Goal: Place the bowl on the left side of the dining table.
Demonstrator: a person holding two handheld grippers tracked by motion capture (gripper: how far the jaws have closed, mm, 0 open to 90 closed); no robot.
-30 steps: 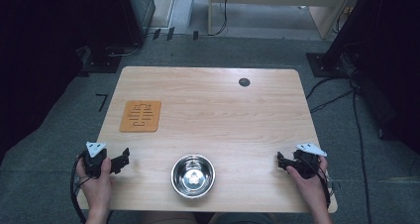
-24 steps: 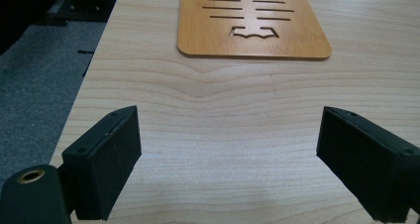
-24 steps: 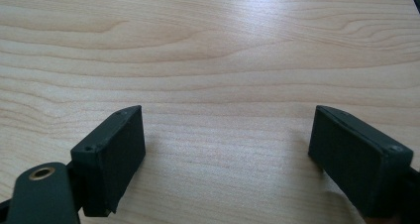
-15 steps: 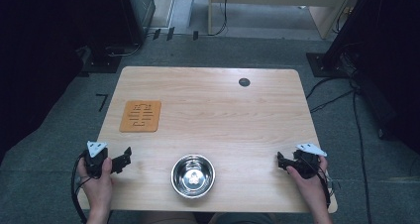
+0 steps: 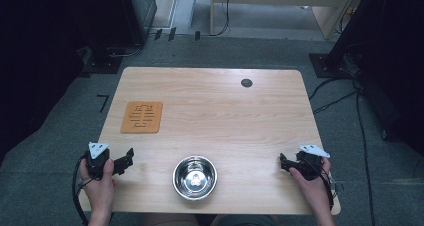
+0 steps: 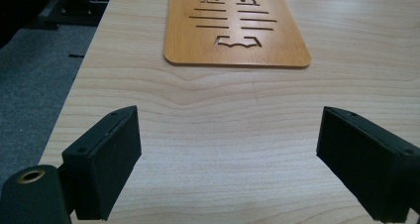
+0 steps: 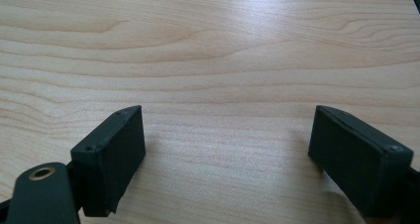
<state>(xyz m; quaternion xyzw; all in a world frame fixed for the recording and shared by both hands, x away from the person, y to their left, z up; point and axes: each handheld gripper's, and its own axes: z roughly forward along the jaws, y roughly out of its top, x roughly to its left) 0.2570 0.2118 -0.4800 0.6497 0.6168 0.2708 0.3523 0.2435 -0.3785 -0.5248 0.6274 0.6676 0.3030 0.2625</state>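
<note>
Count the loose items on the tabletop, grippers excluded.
2. A steel bowl sits at the near edge, midway between the left gripper and the right gripper. An orange slotted trivet lies flat on the left side, farther back. Nothing looks hidden.

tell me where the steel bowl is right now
In the high view the steel bowl sits at the table's near edge, midway between the left gripper and right gripper.

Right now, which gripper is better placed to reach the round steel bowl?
Left, narrowly: the left gripper sits nearer the round steel bowl than the right gripper; both are open and empty.
</note>
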